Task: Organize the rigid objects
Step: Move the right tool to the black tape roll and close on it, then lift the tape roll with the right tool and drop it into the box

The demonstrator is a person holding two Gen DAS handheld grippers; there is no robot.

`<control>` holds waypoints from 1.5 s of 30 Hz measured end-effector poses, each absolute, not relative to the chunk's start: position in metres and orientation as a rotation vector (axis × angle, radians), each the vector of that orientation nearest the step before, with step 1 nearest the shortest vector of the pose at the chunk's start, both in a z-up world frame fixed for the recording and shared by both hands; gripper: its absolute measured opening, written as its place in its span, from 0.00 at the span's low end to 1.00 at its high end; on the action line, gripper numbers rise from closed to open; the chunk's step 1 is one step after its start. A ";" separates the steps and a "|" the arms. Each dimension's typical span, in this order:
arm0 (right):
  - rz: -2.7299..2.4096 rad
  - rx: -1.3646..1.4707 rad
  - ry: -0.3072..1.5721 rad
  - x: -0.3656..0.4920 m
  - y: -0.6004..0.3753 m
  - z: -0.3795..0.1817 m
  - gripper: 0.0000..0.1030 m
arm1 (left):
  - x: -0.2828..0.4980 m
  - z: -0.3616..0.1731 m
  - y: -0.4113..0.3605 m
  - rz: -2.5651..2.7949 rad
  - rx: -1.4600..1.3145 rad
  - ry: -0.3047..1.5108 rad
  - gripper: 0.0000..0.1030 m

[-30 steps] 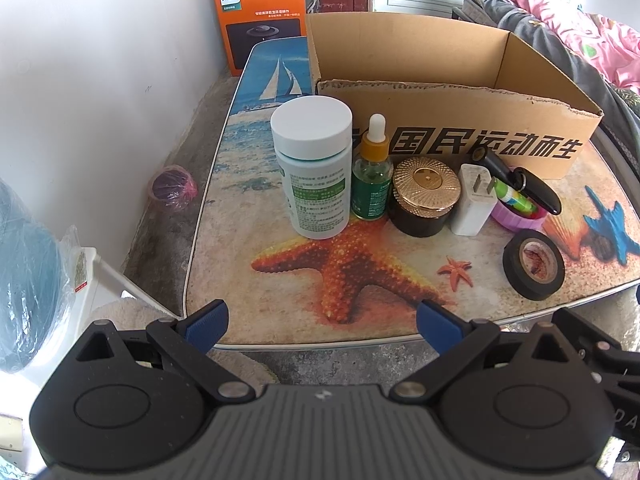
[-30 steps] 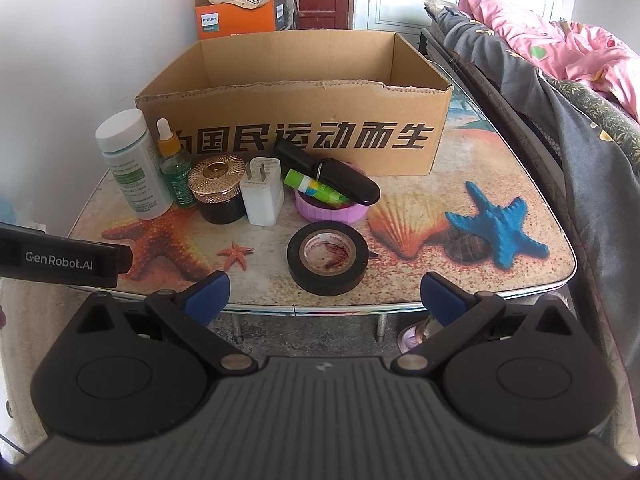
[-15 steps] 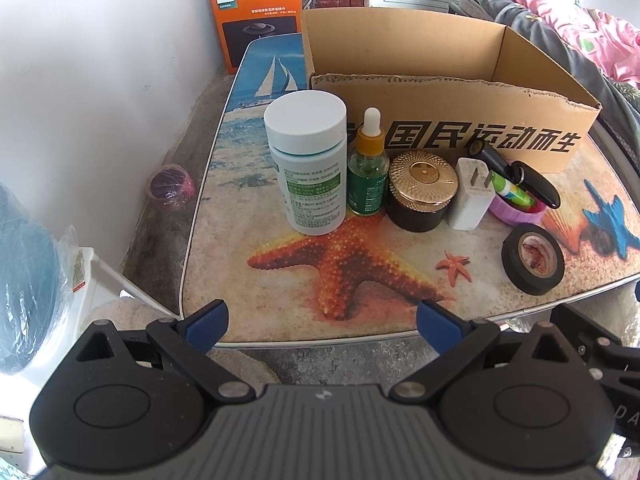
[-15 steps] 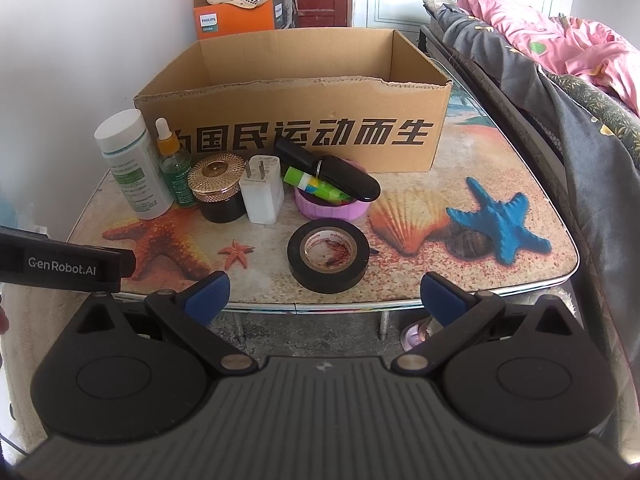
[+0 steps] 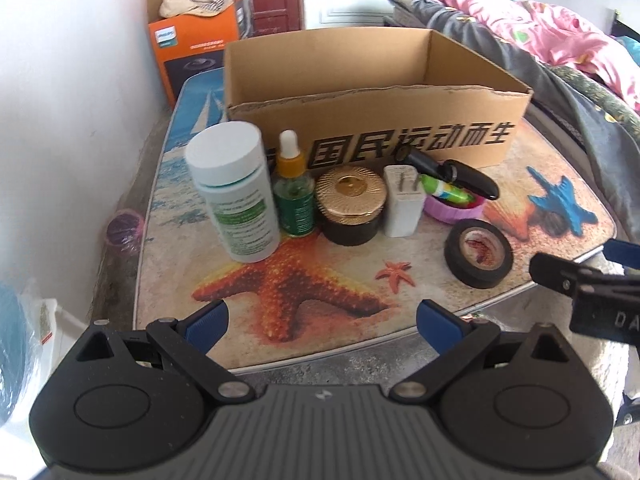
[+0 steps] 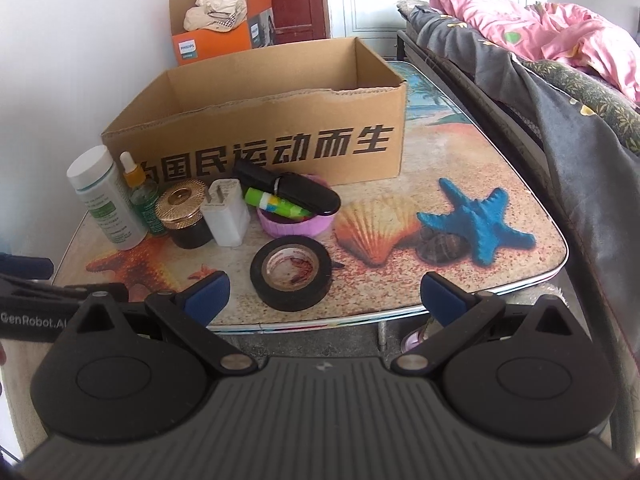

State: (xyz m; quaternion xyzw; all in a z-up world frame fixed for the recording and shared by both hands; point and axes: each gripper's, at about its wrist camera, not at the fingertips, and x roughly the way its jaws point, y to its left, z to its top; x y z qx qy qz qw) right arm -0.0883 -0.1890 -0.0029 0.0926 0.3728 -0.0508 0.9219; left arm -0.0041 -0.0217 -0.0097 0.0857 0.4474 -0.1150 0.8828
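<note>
Both claws, left claw [image 5: 322,314] and right claw [image 6: 322,290], gape empty; tape roll [image 6: 291,273] at 12 o'clock, awaiting the cardboard box [image 6: 280,142].

Two bottles [image 5: 234,196], one jar [image 5: 351,210], one charger [image 5: 403,206], one tape roll [image 5: 479,253], one box [image 5: 372,100]

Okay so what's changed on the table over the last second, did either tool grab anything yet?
Nothing grabbed. Both tools moved: the left tool swung its view rightward, and the right tool moved in nearer the black tape roll. Both are open and empty. The white bottle, dropper bottle, gold-lidded jar, charger, purple dish and cardboard box sit where they were.
</note>
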 end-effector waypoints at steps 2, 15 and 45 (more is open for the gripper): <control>-0.097 0.219 0.760 -0.086 -0.200 -0.005 0.98 | -0.006 -0.012 -0.033 -0.292 0.213 0.909 0.98; 0.056 0.321 0.874 -0.037 -0.226 -0.036 0.52 | 0.011 -0.036 -0.099 -0.565 0.320 0.931 0.71; 0.192 0.252 0.955 -0.001 -0.224 -0.048 0.16 | 0.031 -0.059 -0.132 -0.642 0.388 0.967 0.58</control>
